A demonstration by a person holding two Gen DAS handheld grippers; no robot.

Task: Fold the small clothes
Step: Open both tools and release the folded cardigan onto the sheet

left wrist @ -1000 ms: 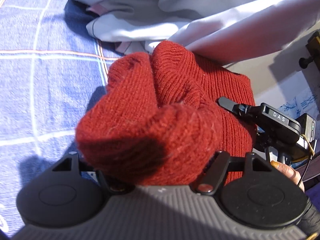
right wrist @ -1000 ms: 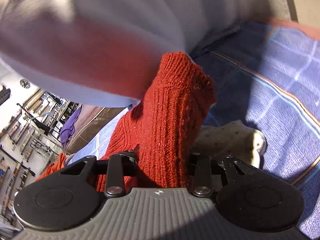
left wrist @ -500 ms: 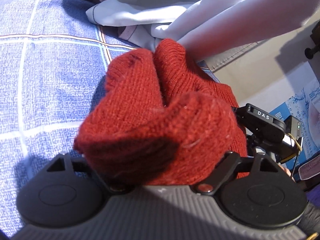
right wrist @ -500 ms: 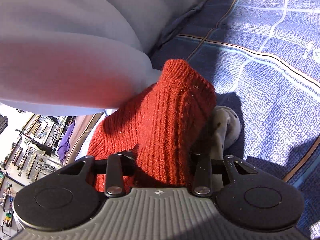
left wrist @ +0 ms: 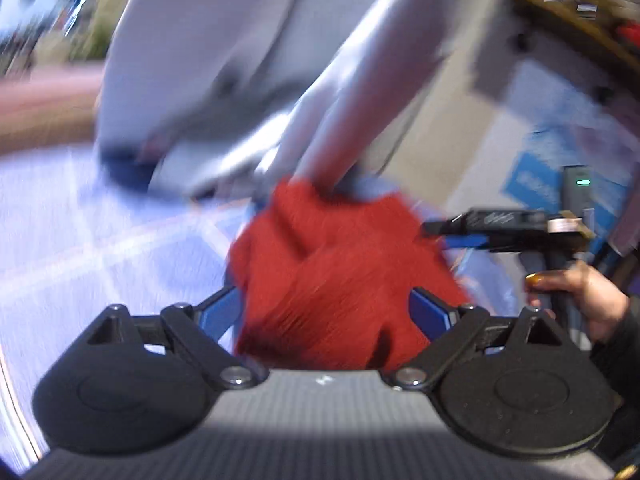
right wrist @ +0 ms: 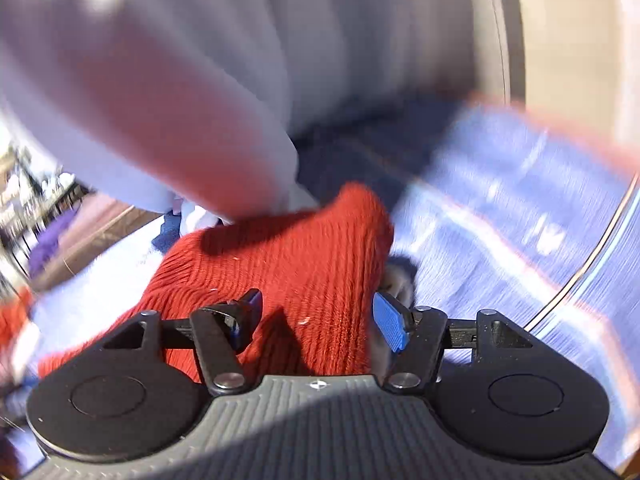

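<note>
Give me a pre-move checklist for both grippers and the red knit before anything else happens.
1. Left gripper open around the red knit, blue pads apart: ok.
2. Right gripper open, knit between its fingers: ok.
3. Knit released and resting on the blue plaid cloth: cannot tell, frames are blurred.
4. Knit folded flat: not ok, it looks bunched.
5. Pale garment clear of the knit: not ok, it overlaps the knit's far edge.

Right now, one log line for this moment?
task: fold | item: red knit garment | left gripper: open | right gripper: open | surface: blue plaid cloth
</note>
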